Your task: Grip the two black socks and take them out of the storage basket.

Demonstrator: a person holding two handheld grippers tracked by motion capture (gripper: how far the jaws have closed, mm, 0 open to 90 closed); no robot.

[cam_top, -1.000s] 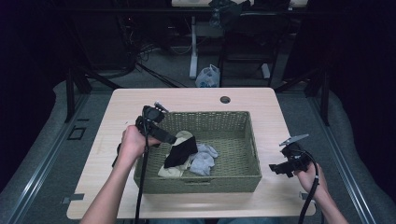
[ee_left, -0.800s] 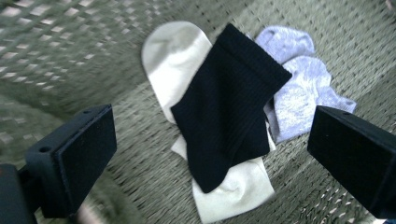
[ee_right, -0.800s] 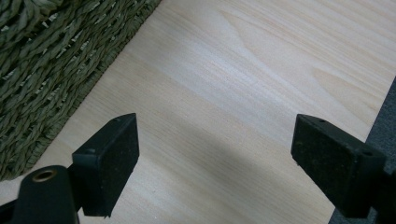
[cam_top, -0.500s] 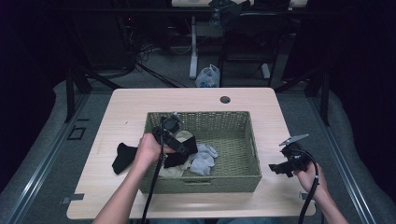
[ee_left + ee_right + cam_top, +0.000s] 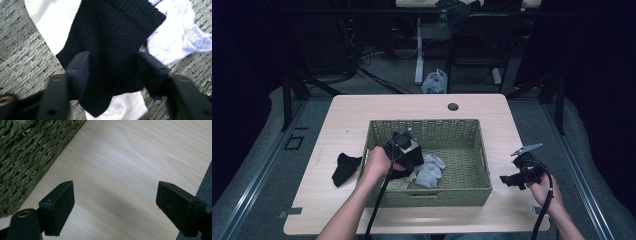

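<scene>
A green wicker basket (image 5: pixel 472 150) stands mid-table and holds several socks. My left gripper (image 5: pixel 406 156) is down inside its left half. In the left gripper view it (image 5: pixel 115 72) is open, one jaw on each side of a black ribbed sock (image 5: pixel 112 37). That sock lies on a cream sock (image 5: pixel 50 22), with a pale lavender-white sock (image 5: pixel 175 37) beside it. Another black sock (image 5: pixel 344 167) lies on the table left of the basket. My right gripper (image 5: pixel 507 180) is open and holds nothing, low over bare wood (image 5: pixel 130 170) right of the basket.
The basket's woven wall (image 5: pixel 22 157) is close on the left in the right gripper view. The table's right edge (image 5: pixel 202 185) is near that gripper. A round cable hole (image 5: pixel 453 106) sits at the back of the table (image 5: pixel 362 110).
A black sock came to rest on the table left of the basket. My left gripper moved right and down into the basket over another black sock. The right gripper stayed put.
</scene>
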